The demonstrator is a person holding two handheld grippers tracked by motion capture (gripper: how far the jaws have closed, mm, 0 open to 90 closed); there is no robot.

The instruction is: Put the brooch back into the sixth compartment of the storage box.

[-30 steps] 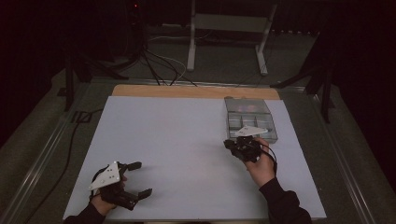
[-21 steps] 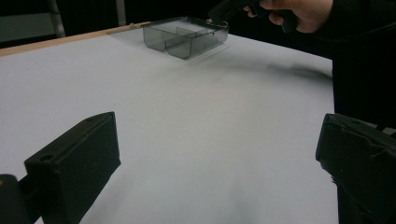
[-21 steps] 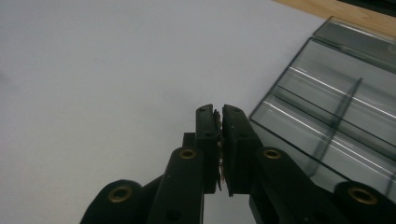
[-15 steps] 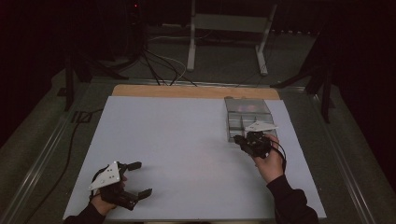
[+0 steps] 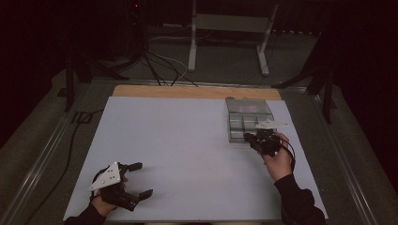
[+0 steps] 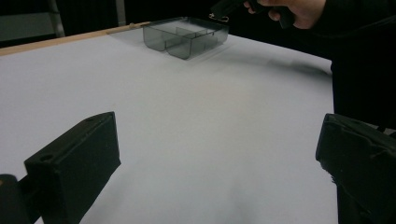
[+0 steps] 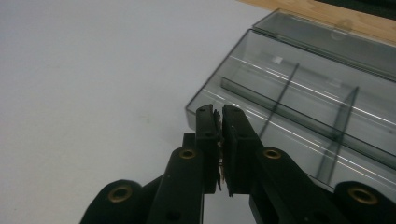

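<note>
A smoky clear compartment box point(image 5: 233, 123) stands at the right of the white table, also in the left gripper view point(image 6: 187, 39) and close up in the right gripper view point(image 7: 303, 93). My right gripper point(image 5: 248, 137) hovers at the box's near edge, its jaws point(image 7: 218, 114) pressed together on a small thin dark thing point(image 7: 219, 158) with a ragged edge; what it is I cannot tell. My left gripper point(image 5: 142, 179) rests at the table's near left corner, jaws wide apart point(image 6: 217, 135) with nothing between them.
The white sheet point(image 5: 178, 140) covers the table, with a wooden strip point(image 5: 187, 91) along its far edge. Something pink point(image 5: 248, 108) lies in the box's far part. Cables point(image 5: 159, 65) and a stand's legs point(image 5: 225, 47) are on the floor beyond.
My right gripper has moved to the right and slightly away from me, along the near edge of the box. The left gripper has stayed put.
</note>
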